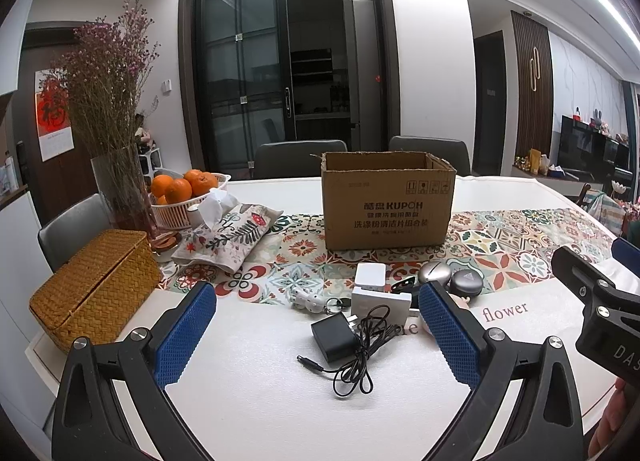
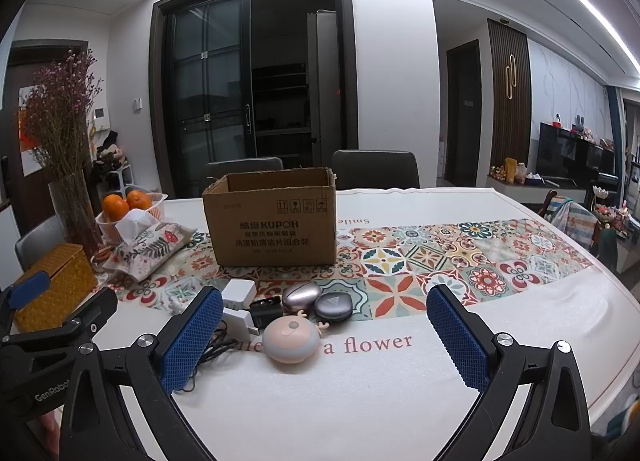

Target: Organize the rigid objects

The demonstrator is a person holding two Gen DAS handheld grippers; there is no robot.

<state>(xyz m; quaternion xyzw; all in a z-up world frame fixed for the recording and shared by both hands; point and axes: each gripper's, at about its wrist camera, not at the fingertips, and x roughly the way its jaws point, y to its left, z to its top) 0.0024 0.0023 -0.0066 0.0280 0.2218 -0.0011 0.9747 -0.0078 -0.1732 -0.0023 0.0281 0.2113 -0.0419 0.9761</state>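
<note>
We judge the task barely begun: every small item we can see lies loose on the table (image 1: 256, 401), and neither view looks down into the open cardboard box (image 1: 387, 201), so we cannot tell whether anything sits in it. Going left to right, our left gripper (image 1: 316, 325) hovers low over the near white part of the tablecloth with its blue pads spread wide and nothing between them. Ahead of it, a white keychain charm (image 1: 307, 299) lies at the edge of the patterned runner, then the black power adapter (image 1: 333, 337) with its tangled cord (image 1: 362, 357) trailing toward us. Just behind stand a white cube charger (image 1: 370, 276) and a flat white plug (image 1: 381, 301), touching or nearly so. From the right wrist view, a small black object (image 2: 264, 311) sits beside the plug, then a rose-silver oval case (image 2: 301, 295) and a dark grey oval case (image 2: 333, 307) side by side, with a pink round cartoon-faced gadget (image 2: 291, 339) nearest us. Our right gripper (image 2: 324, 335) is likewise spread open and empty, hovering above the cloth, the gadget lying in the gap of its view. What is left, as we read it, is all of it: each piece needs lifting into the box, which stands just beyond the cluster on the runner, upright with its top open.
</note>
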